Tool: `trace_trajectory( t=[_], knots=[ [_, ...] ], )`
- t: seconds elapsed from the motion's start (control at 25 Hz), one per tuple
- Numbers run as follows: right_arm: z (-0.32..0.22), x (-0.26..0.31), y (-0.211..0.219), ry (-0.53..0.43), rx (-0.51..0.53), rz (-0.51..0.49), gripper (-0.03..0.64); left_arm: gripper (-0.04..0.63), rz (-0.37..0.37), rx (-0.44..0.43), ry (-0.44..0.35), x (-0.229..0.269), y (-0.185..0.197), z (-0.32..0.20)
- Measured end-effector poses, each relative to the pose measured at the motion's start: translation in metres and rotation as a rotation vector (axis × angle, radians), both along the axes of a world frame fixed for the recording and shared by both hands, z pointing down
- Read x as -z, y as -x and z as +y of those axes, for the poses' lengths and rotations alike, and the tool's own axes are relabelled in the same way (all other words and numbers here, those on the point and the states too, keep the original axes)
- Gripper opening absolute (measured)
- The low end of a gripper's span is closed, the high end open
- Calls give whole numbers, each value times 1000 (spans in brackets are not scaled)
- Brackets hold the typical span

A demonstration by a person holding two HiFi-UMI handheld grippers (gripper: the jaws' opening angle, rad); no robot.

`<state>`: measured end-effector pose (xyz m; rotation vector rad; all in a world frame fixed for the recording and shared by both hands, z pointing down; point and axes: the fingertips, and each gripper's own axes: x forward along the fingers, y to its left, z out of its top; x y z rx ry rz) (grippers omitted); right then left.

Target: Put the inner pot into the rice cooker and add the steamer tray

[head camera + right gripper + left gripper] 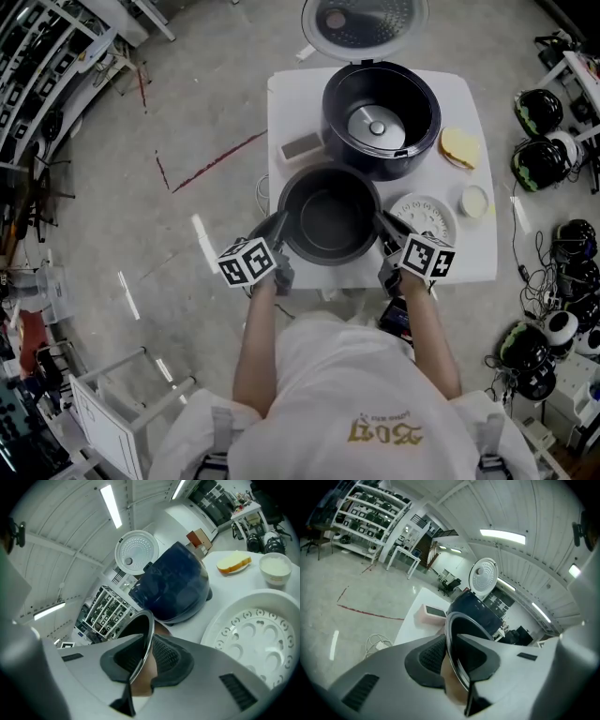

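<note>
Your left gripper (279, 225) has its jaws drawn in narrow on the left rim of the inner pot (330, 214). The left gripper view shows one ribbed pad outside the wall and the other inside, with the thin rim pinched between them. Your right gripper (386, 223) grips the opposite side of the rim the same way, and the right gripper view confirms one pad on either face of the wall. The inner pot is thus held from both sides, mouth upward and empty. It sits at the near half of the white table (291, 103), directly in front of the rice cooker (422, 141), with its far edge reaching the cooker's front. Whether its base rests on the table cannot be determined from these views. The rice cooker stands at the far half of the table with its lid (361, 21) raised and its cavity open, the heating plate visible at the bottom. The steamer tray (424, 216), white and perforated, lies flat on the table just to the right of the pot, close beside your right gripper. A pale pink box (302, 147) lies left of the cooker. A yellow slice (459, 145) and a small white cup (474, 201) sit along the table's right side.
</note>
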<state>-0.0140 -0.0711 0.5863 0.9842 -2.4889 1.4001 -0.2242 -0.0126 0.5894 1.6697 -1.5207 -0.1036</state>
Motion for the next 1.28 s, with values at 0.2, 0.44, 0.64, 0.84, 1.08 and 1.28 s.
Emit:
trace_trajectory(
  t=[0.2, 0.44, 0.64, 0.84, 1.08, 1.28],
  knots=[
    [0, 2, 0, 7, -16, -34, 64, 83, 31, 29, 2, 0, 1, 3],
    [2, 1, 0, 23, -31, -40, 57, 75, 79, 50, 0, 1, 3, 6],
    [9, 14, -1, 4, -54, -103, 43, 72, 90, 43, -21, 10, 3, 15],
    [15, 32, 2, -13, -49, -152, 41, 69, 107, 47, -68, 24, 4, 17],
    [14, 57, 9, -54, -33, -194, 38, 67, 119, 80, -122, 45, 17, 19],
    [17, 79, 14, -77, -23, -222, 38, 64, 162, 95, -161, 65, 17, 24]
  ],
)
